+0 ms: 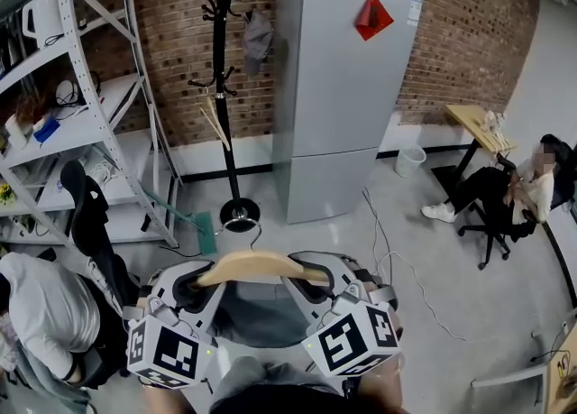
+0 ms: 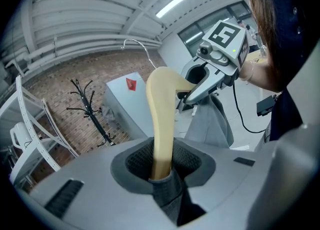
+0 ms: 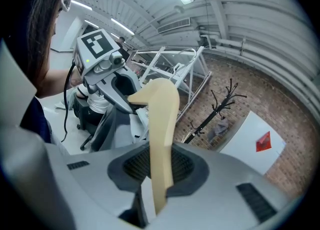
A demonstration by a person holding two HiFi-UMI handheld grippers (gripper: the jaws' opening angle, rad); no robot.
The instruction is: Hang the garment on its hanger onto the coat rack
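Observation:
A pale wooden hanger (image 1: pixel 257 266) carries a grey garment (image 1: pixel 261 313) low in the head view. My left gripper (image 1: pixel 194 288) is shut on its left arm and my right gripper (image 1: pixel 317 284) on its right arm. In the left gripper view the wooden arm (image 2: pixel 162 119) runs between the pads with grey cloth (image 2: pixel 170 194) bunched at the near end. The wire hook (image 2: pixel 142 48) stands above. The right gripper view shows the other arm (image 3: pixel 160 134) clamped the same way. The black coat rack (image 1: pixel 224 87) stands ahead by the brick wall, well apart from the hanger.
A grey item (image 1: pixel 258 41) hangs on the rack. A tall grey fridge (image 1: pixel 343 96) stands right of it and white shelving (image 1: pixel 81 105) to the left. One person (image 1: pixel 514 191) sits at the right, another (image 1: pixel 41 313) at the lower left. A cable (image 1: pixel 397 259) trails on the floor.

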